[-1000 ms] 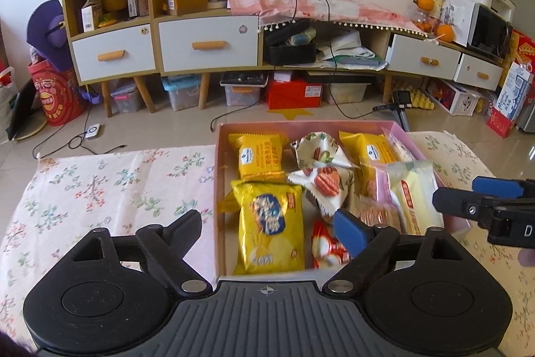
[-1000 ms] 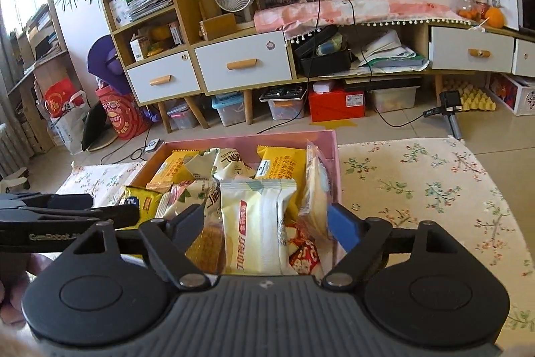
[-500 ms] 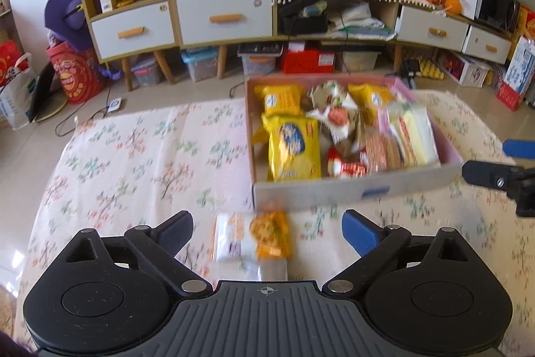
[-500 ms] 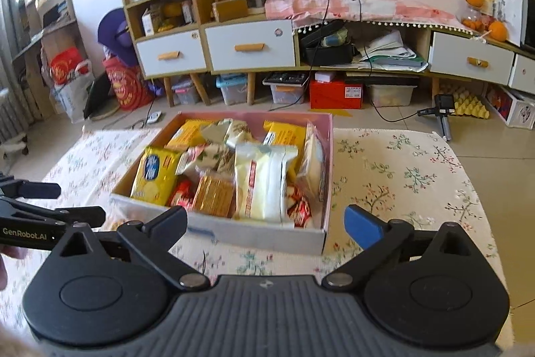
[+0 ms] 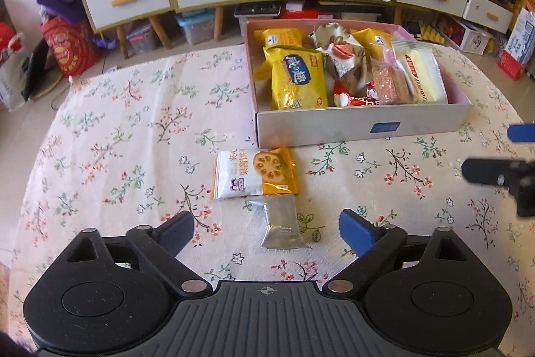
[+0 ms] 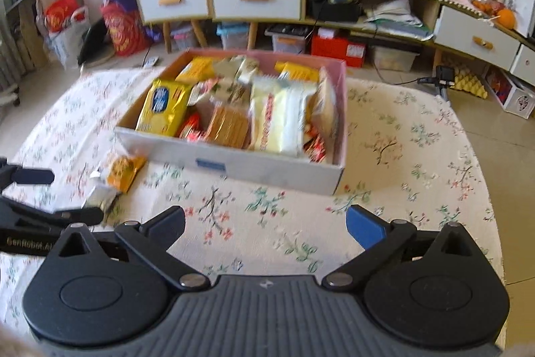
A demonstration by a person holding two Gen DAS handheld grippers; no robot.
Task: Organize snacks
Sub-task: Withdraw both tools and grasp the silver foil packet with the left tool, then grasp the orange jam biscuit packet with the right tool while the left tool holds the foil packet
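A: What's laid out, biggest first?

B: A floral-clothed counter (image 5: 127, 136), then the snack box (image 5: 361, 122) crammed with packets, then two loose ones just in front of its near-left corner: an orange-and-white biscuit packet (image 5: 255, 173) touching a silver packet (image 5: 282, 225).

A: And the tools?

B: The left gripper (image 5: 267, 231) hangs over the silver packet, jaws spread and empty. The right gripper (image 6: 265, 221) is likewise spread, over bare cloth.

A: So which step?

B: Likely collecting the strays. Next: lower, pinch the silver packet, carry it to the box.
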